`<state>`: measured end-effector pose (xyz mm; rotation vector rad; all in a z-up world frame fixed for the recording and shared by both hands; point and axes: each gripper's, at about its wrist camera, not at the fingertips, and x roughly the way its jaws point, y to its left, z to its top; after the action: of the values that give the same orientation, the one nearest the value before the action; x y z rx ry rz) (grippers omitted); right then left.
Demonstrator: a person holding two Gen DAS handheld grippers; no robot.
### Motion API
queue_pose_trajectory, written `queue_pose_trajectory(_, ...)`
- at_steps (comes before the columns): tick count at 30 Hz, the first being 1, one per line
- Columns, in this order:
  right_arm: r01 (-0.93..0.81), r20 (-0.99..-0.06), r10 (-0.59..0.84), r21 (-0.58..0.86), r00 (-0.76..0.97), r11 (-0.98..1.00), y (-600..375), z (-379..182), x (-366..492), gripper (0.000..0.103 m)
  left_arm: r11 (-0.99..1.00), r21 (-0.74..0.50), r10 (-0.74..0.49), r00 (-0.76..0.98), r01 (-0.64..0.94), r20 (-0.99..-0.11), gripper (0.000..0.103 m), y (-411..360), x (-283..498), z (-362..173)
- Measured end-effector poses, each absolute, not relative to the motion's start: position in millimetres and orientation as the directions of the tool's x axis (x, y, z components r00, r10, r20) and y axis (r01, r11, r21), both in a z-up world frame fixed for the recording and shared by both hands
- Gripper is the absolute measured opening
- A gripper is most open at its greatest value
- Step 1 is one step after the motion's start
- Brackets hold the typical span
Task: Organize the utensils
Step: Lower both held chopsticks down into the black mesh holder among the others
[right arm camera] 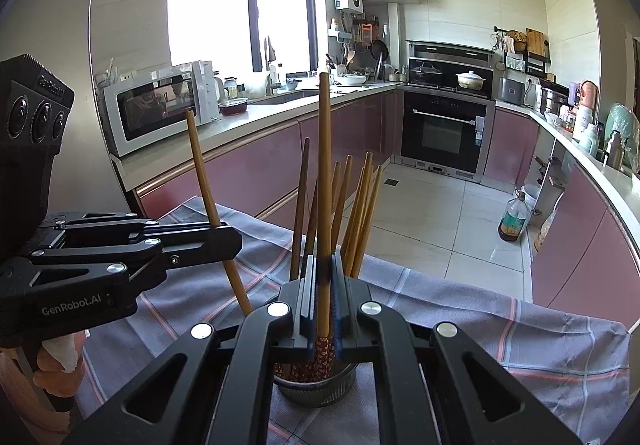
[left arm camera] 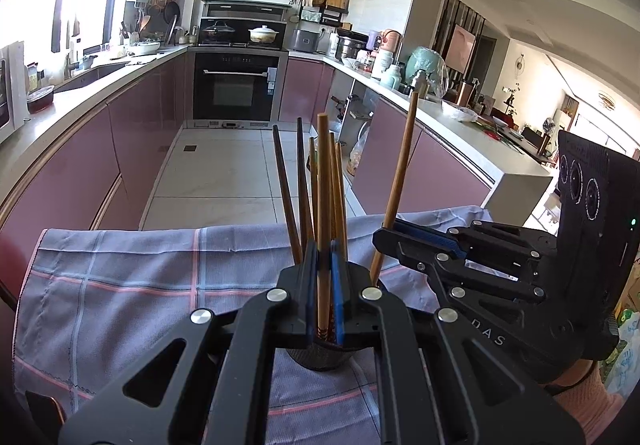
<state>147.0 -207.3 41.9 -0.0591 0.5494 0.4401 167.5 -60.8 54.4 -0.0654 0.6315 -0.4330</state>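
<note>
Both grippers are at the cup [right arm camera: 316,385], a small metal holder standing on the checked cloth [left arm camera: 140,277] that covers the desk. Each holds one chopstick. The left gripper [left arm camera: 324,285] has its jaws pinching a light wooden chopstick [left arm camera: 323,205] that rises toward 12 o'clock in its own view. The right gripper [right arm camera: 320,297] has its jaws pinching another chopstick [right arm camera: 325,165], also near upright, whose patterned red lower end reaches into the cup. The rest of the bundle [right arm camera: 352,213] leans in the cup, fanning toward 1 o'clock in the right wrist view.

The step in hand looks like seating these two sticks among the others. To do it well, keep each stick close to vertical, lower it until its tip meets the bottom of the cup, and only then ease the jaws apart. Letting go early would likely let a stick topple against the bundle or tip the light cup. Working one side at a time seems wiser, since the two grippers sit just beside each other and could knock together. From the right wrist view the left-hand stick slants toward 11 o'clock, so it may need straightening first.

Readable writing: "GenRobot.AI" on the left gripper's body, "GenRobot" on its camera head, and the letters "DAS" on the right gripper's body.
</note>
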Motion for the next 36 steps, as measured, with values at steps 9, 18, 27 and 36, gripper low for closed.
queue_pose_trajectory(9,-0.412,-0.551,0.371,0.054,0.748,0.910,-204,32,155,0.005,0.910,-0.189,-0.407,0.711,0.368,-0.574,0.007,-64,176,51)
queue_pose_trajectory(18,-0.412,-0.579,0.364,0.052,0.730,0.910,-204,25,160,0.005,0.907,-0.199,-0.413,0.697,0.370,-0.586,0.007,-62,189,47)
queue_pose_trajectory(27,-0.408,-0.594,0.358,0.054,0.720,0.911,-199,23,167,0.005,0.918,-0.180,-0.386,0.701,0.353,-0.600,0.008,-65,206,43)
queue_pose_trajectory(36,-0.408,-0.604,0.356,0.055,0.713,0.911,-197,21,171,0.005,0.930,-0.156,-0.355,0.702,0.333,-0.618,0.008,-69,217,39)
